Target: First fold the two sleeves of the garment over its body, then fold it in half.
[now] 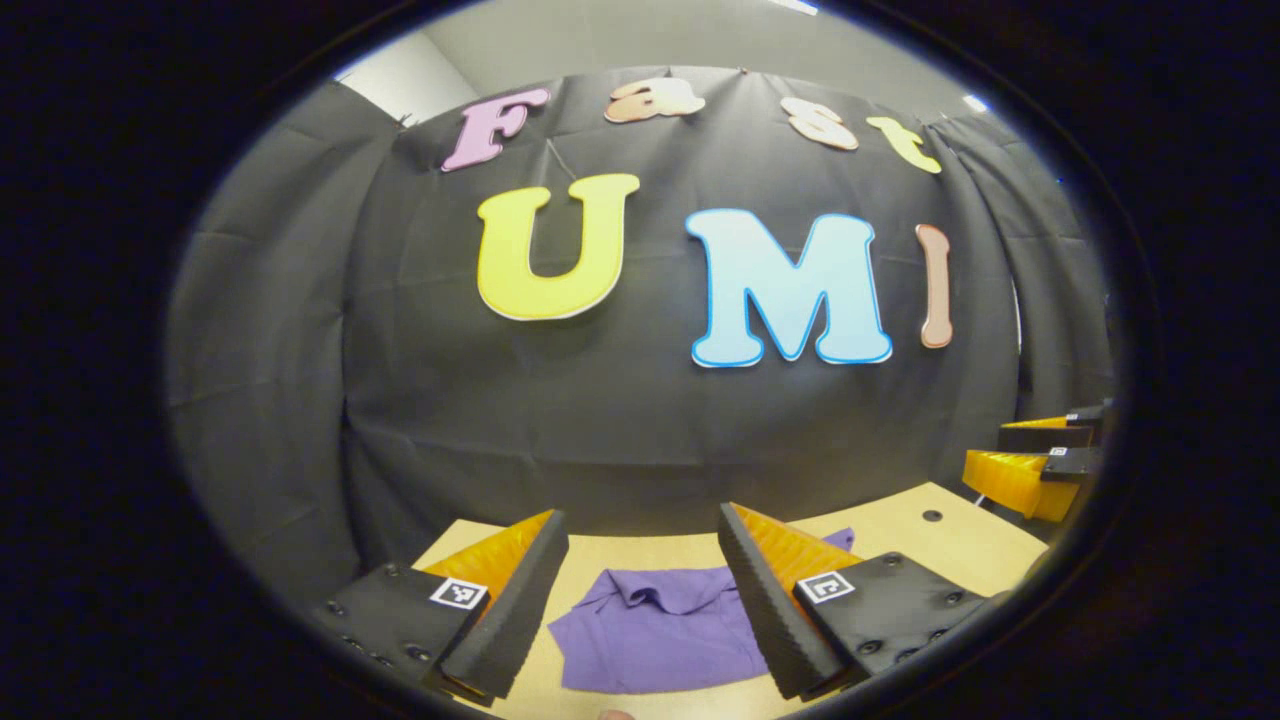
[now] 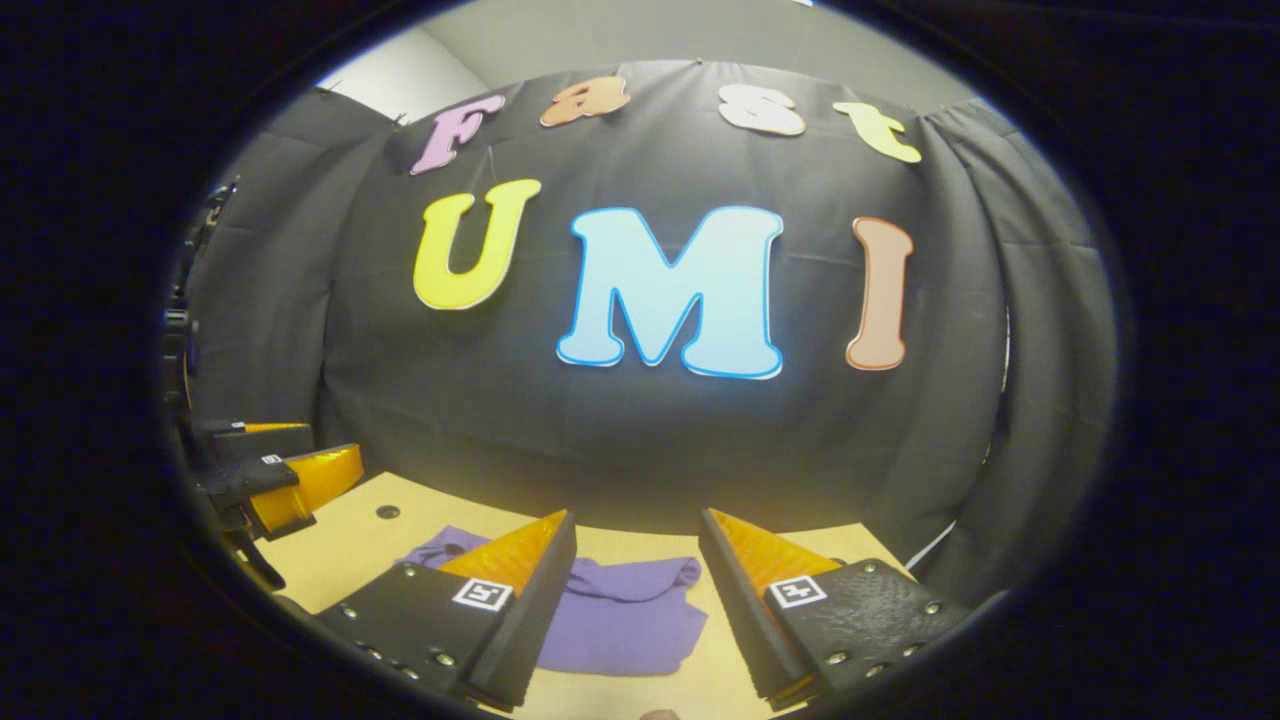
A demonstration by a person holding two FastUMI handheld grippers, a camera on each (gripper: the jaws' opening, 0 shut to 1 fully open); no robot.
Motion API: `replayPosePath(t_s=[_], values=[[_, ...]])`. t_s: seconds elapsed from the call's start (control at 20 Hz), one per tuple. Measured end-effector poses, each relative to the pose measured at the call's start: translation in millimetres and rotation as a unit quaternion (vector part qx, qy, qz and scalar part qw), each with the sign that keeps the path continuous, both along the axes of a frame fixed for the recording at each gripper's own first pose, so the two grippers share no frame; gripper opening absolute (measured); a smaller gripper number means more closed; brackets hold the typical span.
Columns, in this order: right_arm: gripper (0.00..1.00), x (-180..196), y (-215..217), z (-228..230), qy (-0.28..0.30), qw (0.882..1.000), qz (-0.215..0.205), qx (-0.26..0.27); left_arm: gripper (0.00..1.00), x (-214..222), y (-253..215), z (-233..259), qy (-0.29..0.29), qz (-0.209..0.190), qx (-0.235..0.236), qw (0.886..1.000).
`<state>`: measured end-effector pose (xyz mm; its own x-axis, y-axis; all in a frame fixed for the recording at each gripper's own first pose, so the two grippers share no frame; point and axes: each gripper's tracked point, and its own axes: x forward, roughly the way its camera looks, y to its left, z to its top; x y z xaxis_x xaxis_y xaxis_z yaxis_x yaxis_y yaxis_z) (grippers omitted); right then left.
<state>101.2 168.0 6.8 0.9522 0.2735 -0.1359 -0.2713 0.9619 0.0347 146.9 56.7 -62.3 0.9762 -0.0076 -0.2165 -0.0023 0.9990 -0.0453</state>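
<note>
The purple garment (image 1: 660, 625) lies rumpled on the light wooden table (image 1: 960, 545), near its far edge by the black cloth wall (image 1: 620, 420). In the left gripper view it sits between and beyond the left gripper (image 1: 640, 590), whose fingers are spread wide and hold nothing, raised above the cloth. The right gripper (image 2: 635, 595) is likewise released, jaws apart over the garment (image 2: 620, 610), not touching it. Each gripper also appears off to the side in the other's view, at the table (image 2: 340, 545) edge.
</note>
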Motion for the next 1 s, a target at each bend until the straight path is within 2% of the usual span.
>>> replayPosePath(t_s=[0.35,0.55,1.0], values=[[0.78,-63,-8,24,-0.016,0.999,-0.031,-0.002,0.99,-64,12,34,-0.019,-0.010,0.006,1.000],[0.78,-91,-14,33,-0.028,0.999,-0.044,-0.001,0.99,-82,11,42,-0.023,-0.019,-0.002,1.000],[0.78,-111,-36,39,-0.034,0.998,-0.049,0.010,0.98,-101,-14,61,-0.046,-0.026,-0.003,0.999]])
